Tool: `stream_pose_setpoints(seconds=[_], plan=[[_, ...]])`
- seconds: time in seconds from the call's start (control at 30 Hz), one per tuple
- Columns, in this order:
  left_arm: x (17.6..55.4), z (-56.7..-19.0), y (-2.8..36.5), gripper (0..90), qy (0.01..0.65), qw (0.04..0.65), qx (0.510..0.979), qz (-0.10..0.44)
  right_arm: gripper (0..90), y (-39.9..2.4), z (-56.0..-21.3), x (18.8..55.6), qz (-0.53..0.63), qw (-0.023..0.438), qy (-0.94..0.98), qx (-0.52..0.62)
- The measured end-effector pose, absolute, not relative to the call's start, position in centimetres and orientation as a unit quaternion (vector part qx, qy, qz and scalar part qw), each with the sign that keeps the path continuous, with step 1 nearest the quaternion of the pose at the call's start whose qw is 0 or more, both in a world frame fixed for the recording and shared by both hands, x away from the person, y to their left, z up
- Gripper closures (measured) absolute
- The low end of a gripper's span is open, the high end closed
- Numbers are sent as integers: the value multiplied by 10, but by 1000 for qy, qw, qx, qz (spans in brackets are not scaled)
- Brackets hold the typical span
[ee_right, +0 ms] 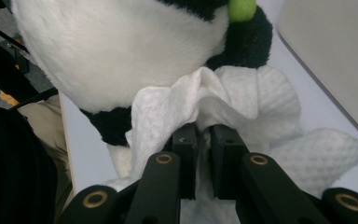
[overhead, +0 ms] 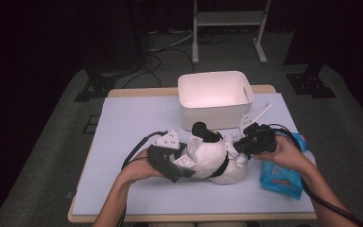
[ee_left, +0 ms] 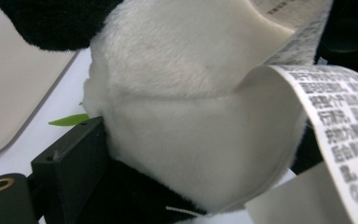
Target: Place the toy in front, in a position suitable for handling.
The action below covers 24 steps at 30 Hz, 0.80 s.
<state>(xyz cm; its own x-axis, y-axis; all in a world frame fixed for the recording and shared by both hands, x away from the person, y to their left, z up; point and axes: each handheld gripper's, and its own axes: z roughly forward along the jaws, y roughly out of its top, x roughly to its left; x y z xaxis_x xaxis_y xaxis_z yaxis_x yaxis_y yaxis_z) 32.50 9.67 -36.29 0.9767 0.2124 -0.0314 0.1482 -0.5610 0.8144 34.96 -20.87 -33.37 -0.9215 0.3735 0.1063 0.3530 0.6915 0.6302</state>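
Observation:
A black-and-white plush panda (overhead: pixel 208 158) lies on the pale table (overhead: pixel 132 123) between both hands. My left gripper (overhead: pixel 182 165) grips its left side. In the left gripper view the white fur (ee_left: pixel 191 116) presses against one of its fingers (ee_left: pixel 74 158), and the other finger is hidden behind a printed sewn-in label (ee_left: pixel 345 130). My right gripper (overhead: pixel 238 145) comes in from the right. Its jaws (ee_right: pixel 204 133) stand nearly together, pinching a white textured wipe (ee_right: pixel 261 98) held against the panda's underside (ee_right: pixel 121 46), by a black limb.
A white plastic bin (overhead: pixel 215 97) stands just behind the panda. A blue packet of wipes (overhead: pixel 283 175) lies under the right forearm near the table's right edge. A cable trails from each gripper. Dark stands and a white frame stand beyond the table.

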Motion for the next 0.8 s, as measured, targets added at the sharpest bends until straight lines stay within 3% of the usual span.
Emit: stream_pose_setpoints(seconds=[0.13,0.3,0.8], plan=[[327,-356,97,211,98,467,878,44,818,-214,-335,348,351,13,913,208],[329,-341,94,283,93,459,882,54,820,-221,-337,347,381,11,899,218],[326,-304,100,312,79,432,896,63,821,-216,-342,348,438,-24,875,207]])
